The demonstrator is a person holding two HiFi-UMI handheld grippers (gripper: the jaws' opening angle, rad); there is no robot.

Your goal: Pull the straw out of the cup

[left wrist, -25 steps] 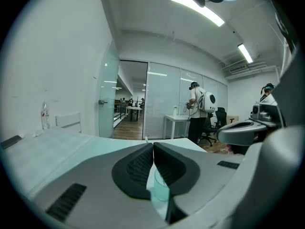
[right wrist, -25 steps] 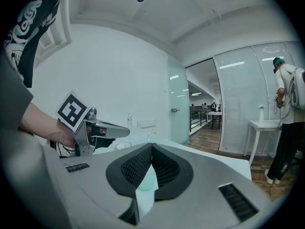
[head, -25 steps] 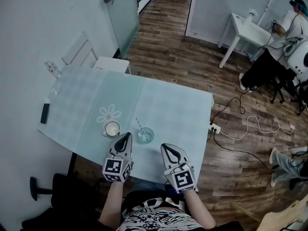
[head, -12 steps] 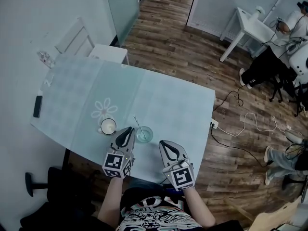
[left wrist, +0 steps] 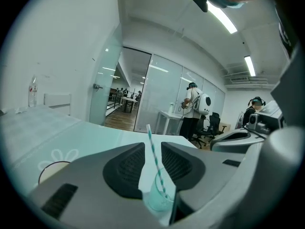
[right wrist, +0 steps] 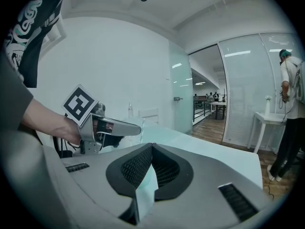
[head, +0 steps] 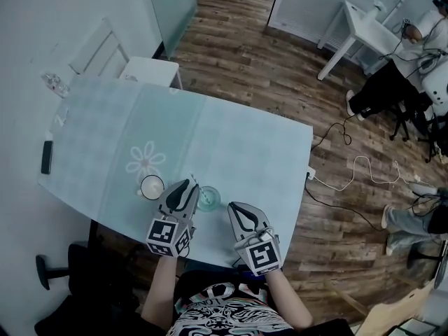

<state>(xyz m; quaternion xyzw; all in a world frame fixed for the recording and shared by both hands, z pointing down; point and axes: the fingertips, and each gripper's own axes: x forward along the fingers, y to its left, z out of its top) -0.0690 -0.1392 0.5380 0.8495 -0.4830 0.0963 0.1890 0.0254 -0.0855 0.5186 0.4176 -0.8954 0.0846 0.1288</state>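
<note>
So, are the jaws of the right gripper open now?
No, the right gripper has its jaw tips touching, with nothing held between them.

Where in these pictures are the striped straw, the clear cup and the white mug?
striped straw [left wrist: 155,154]: left gripper view, middle of its stem.
clear cup [left wrist: 153,198]: left gripper view, its near wall.
white mug [head: 152,186]: head view, its open top.

The head camera sits high above the table [head: 245,145] and looks steeply down, the left gripper [head: 183,185] and right gripper [head: 234,207] near its bottom edge. The left gripper view rides low, facing along its jaws across the tabletop toward the glass offices [left wrist: 162,99], close on the cup [left wrist: 159,199], which the head view shares. The right gripper view looks low over the table toward the white wall [right wrist: 119,70] and catches the left gripper too
</note>
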